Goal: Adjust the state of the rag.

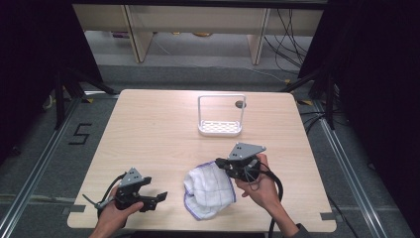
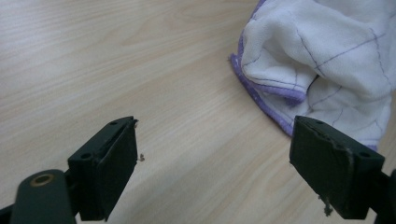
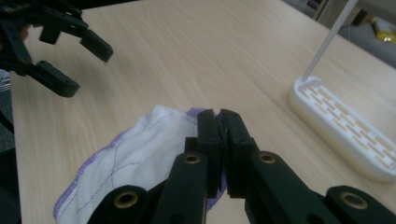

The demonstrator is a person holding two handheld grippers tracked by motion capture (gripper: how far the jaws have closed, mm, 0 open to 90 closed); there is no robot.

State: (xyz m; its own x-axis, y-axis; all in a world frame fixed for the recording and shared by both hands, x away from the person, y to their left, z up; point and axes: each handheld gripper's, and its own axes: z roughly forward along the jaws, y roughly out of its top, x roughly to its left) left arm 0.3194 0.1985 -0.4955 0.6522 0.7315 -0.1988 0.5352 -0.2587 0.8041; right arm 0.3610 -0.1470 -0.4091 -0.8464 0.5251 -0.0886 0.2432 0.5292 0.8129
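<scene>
One cloth (image 1: 210, 189) was in play, crumpled on the table (image 1: 148, 129) between the two grippers, and it looked soft, light and floppy, likely to sag and trail when lifted. The right gripper (image 3: 218, 122) had its jaws pinched shut on a purple-hemmed edge of it, a sound spot, since the hem gave a thicker fold to bite. The left gripper (image 2: 215, 154) sat wide apart and empty, cloth just ahead to its right. A white rack (image 1: 221, 115) stood well beyond.

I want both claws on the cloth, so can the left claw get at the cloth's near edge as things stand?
Probably yes. The left claw is open and faces the cloth, with only bare table between them; the right claw grips its far corner.
</scene>
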